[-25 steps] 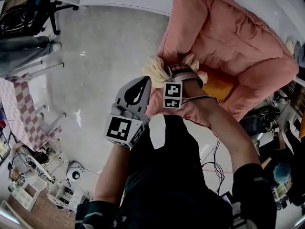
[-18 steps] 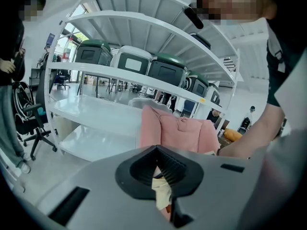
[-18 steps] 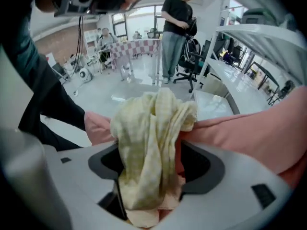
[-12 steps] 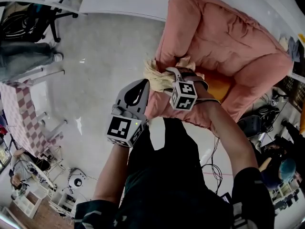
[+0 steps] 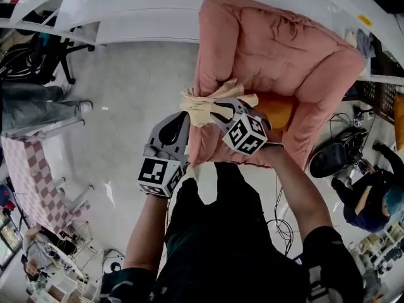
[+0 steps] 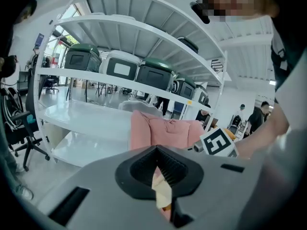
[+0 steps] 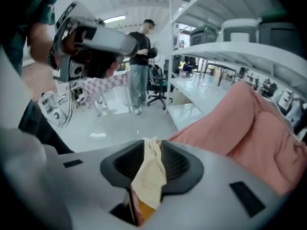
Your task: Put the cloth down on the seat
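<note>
A cream cloth [image 5: 201, 101] hangs in front of the pink armchair [image 5: 271, 43], just over its near arm. The chair's orange seat [image 5: 276, 109] shows beyond my right gripper. My left gripper [image 5: 184, 115] holds the cloth's left end, and the left gripper view shows cloth [image 6: 163, 191] in the slit of its shut jaws. My right gripper [image 5: 218, 109] grips the cloth from the right. Its jaws are closing, with the cloth [image 7: 149, 174] pinched between the ribbed pads [image 7: 175, 162].
White shelving [image 5: 126, 11] runs along behind the armchair. A standing person [image 5: 38, 106] and an office chair [image 5: 38, 55] are at the left, with a checkered table [image 5: 28, 169] below them. Cables [image 5: 284, 201] and a seated person [image 5: 372, 201] are at the right.
The right gripper has turned and shifted left at the chair's arm, staying with the cloth. The cloth is now spread more between the two grippers. The left gripper has hardly moved.
</note>
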Demonstrator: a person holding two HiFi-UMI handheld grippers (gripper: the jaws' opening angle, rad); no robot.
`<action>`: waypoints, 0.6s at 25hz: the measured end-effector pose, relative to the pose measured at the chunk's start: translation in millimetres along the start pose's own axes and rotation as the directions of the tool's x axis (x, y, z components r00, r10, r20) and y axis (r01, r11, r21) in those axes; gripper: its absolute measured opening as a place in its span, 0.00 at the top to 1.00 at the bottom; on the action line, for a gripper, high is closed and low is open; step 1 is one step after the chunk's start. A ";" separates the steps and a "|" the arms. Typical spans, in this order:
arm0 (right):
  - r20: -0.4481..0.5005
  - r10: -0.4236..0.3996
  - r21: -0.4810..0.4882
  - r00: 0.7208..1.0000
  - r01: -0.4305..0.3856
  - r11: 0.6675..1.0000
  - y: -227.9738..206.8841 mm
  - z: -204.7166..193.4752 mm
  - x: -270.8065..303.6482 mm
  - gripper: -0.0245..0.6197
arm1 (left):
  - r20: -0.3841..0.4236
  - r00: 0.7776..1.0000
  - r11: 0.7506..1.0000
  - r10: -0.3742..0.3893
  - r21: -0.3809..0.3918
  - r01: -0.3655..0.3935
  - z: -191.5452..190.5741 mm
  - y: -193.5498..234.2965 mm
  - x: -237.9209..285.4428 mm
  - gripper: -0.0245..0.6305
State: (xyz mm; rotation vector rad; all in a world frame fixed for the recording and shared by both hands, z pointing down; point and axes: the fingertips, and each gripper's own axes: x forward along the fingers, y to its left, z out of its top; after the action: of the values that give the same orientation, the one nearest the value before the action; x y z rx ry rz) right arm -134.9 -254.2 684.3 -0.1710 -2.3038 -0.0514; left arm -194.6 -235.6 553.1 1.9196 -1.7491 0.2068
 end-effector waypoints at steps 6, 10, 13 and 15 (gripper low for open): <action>0.143 -0.206 0.268 0.968 0.163 0.950 -8.4 26.1 -75.5 0.92 | 0.029 0.998 0.998 -0.053 0.027 0.053 25.1 -21.5 -19.0 0.95; 0.248 -0.353 0.451 0.902 0.215 0.866 -19.0 38.7 -121.3 0.93 | 0.058 0.995 0.995 -0.085 0.046 0.083 47.5 -30.3 -24.8 0.95; 0.261 -0.455 0.526 0.852 0.270 0.806 -18.8 47.2 -155.2 0.94 | 0.067 0.992 0.994 -0.105 0.046 0.102 59.4 -35.2 -35.5 0.95; 0.264 -0.510 0.567 0.819 0.296 0.769 -15.1 53.3 -178.0 0.94 | 0.073 0.991 0.993 -0.113 0.041 0.111 67.1 -38.2 -45.1 0.95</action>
State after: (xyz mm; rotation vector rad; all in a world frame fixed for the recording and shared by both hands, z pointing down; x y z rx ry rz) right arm -57.8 -283.3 517.0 0.6689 -2.6351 0.4026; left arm -180.5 -227.1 465.2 2.0700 -1.6895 0.1286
